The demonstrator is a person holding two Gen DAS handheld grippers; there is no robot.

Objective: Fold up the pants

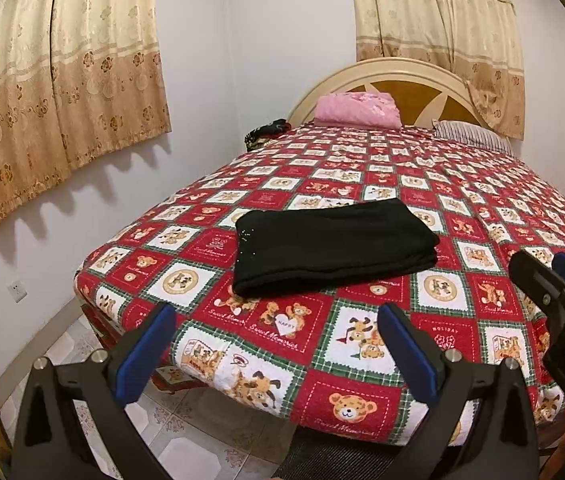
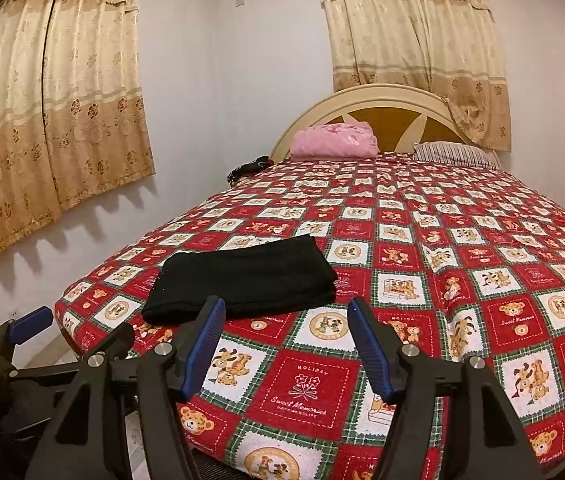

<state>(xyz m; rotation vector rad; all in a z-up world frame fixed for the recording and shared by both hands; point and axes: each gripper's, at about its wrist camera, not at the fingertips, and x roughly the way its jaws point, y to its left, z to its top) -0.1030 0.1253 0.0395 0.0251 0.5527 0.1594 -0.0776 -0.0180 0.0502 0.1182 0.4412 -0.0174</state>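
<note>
Left wrist | folded pants [image 1: 332, 250] on quilted bed [image 1: 362, 380] | curtains [image 1: 62, 92] | both jaws apart, empty

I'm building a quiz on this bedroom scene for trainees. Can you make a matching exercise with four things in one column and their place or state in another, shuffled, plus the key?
Things:
1. black pants
2. pink blanket
3. striped pillow
4. left gripper

Places or states:
A. open, holding nothing, near the foot of the bed
B. folded, lying on the bear-print bedspread near its foot
C. folded, at the headboard, left part
D. at the headboard, right part

Pairs: 1-B, 2-C, 3-D, 4-A
</note>
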